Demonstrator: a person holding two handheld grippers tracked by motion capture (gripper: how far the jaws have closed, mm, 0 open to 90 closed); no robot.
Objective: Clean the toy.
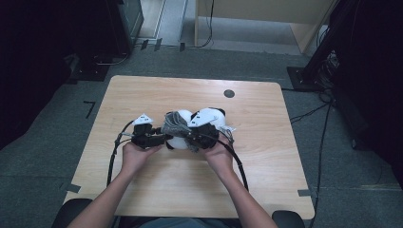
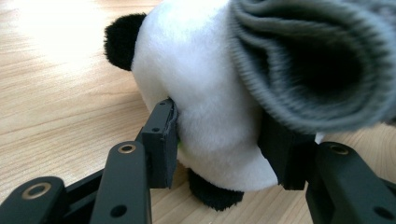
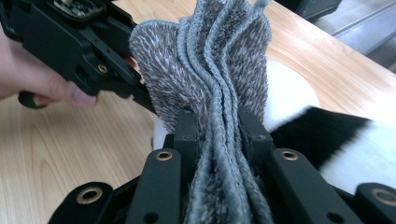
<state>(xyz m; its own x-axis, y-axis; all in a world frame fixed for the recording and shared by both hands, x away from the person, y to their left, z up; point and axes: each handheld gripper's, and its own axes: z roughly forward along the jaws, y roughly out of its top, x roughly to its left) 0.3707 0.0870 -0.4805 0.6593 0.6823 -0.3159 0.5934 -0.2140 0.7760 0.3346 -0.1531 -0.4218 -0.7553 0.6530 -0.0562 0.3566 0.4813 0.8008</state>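
Observation:
A black-and-white panda plush (image 1: 212, 117) lies near the middle of the wooden table (image 1: 142, 95), with a grey knitted garment (image 1: 175, 122) bunched over its near end. My left gripper (image 2: 219, 149) is shut on the plush's white body (image 2: 201, 84), its pads pressing in from both sides; the knit's open cuff (image 2: 317, 60) hangs just above the right jaw. My right gripper (image 3: 218, 135) is shut on the gathered folds of the grey knit (image 3: 210, 70), and the plush (image 3: 336, 140) lies behind it. Seen from above, the left gripper (image 1: 164, 139) and the right gripper (image 1: 194, 137) meet close together at the toy.
A small dark round cap (image 1: 229, 93) sits in the tabletop at the back. Cables (image 1: 114, 152) trail from both grippers toward the front edge. A light wooden desk (image 1: 266, 14) and dark equipment stands stand on the carpet beyond the table.

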